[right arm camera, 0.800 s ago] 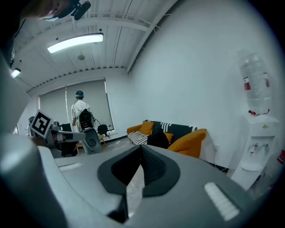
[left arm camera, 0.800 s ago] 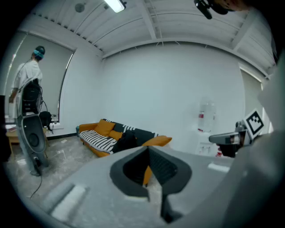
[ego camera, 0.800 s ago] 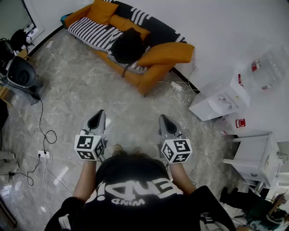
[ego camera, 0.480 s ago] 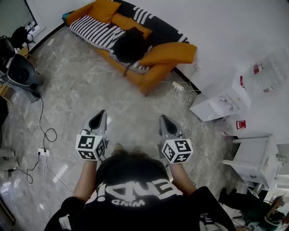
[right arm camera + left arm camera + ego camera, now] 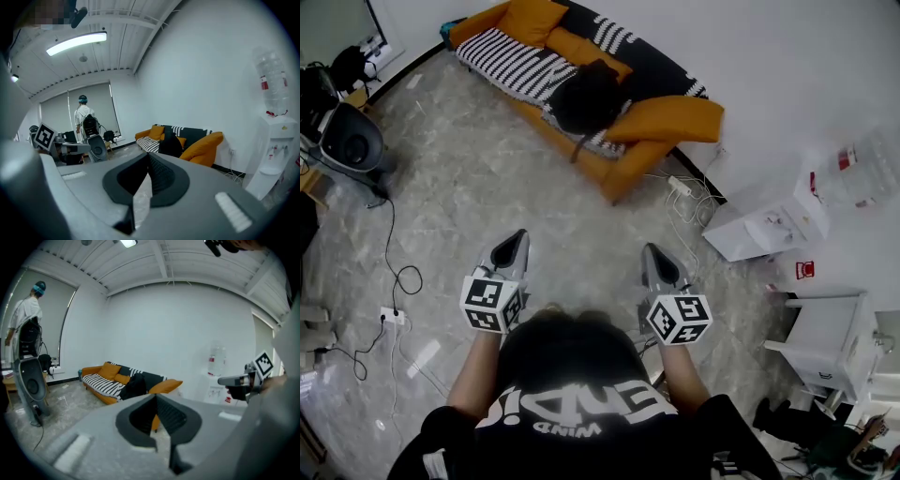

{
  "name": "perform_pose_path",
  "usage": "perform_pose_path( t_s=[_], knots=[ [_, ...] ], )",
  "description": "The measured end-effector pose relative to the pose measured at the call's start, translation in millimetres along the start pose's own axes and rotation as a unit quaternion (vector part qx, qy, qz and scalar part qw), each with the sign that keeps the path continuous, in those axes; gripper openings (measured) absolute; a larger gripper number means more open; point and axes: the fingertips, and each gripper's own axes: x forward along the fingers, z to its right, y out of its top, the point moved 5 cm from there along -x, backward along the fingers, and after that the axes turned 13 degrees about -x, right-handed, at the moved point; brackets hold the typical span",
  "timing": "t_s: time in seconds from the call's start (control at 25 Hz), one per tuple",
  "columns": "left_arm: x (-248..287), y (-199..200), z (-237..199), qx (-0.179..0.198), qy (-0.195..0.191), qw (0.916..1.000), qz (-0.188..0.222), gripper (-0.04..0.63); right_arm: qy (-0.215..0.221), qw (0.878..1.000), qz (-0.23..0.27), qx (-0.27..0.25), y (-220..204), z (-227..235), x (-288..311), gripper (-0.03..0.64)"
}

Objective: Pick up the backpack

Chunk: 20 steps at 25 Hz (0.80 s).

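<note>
Grey marbled floor [image 5: 478,178] underfoot, with an orange sofa [image 5: 666,117] along the white far wall and a water dispenser [image 5: 764,220] further right. Slumped on the sofa against the striped cover, beside the near orange cushion: the black backpack [image 5: 586,94], untouched and well apart from both tools.

Against the head view of under a second ago, now slightly further right, with the sofa's near corner slightly lower and the office chair [image 5: 352,141] at far left nearer the edge. Reads as a small turn or step toward the sofa, nothing more.

Held out side by side in front of the chest as before, tipped a little downward: the left tool [image 5: 516,240] and right tool [image 5: 654,253], both closed with nothing between the jaws. Same from each tool's own view, with tips meeting and the backpack small in the distance beyond them.

For the task: approach only just under way. Open floor left to cross, then jaws to open before any grasp at a strap or top handle.
</note>
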Motion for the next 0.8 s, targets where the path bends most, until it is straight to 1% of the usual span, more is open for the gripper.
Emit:
perform_pose_path(
  t_s=[0.16, 0.36, 0.56, 0.8],
  knots=[
    [-2, 2, -26, 0.005, -0.01, 0.9999, -0.003, 0.003, -0.012, 1.0, 0.002, 0.011, 0, -11, 16, 0.0],
    [2, 7, -44, -0.008, -0.012, 0.9999, -0.004, 0.003, -0.016, 0.999, -0.001, 0.029, 6, -17, 27, 0.0],
    [18, 10, -61, -0.014, -0.011, 0.9998, -0.004, 0.003, -0.013, 1.0, -0.009, 0.026, 8, -18, 50, 0.0],
    [50, 24, -79, -0.023, -0.004, 0.9997, -0.009, 0.003, -0.003, 0.999, -0.011, 0.036, 12, -4, 89, 0.0]
  ],
)
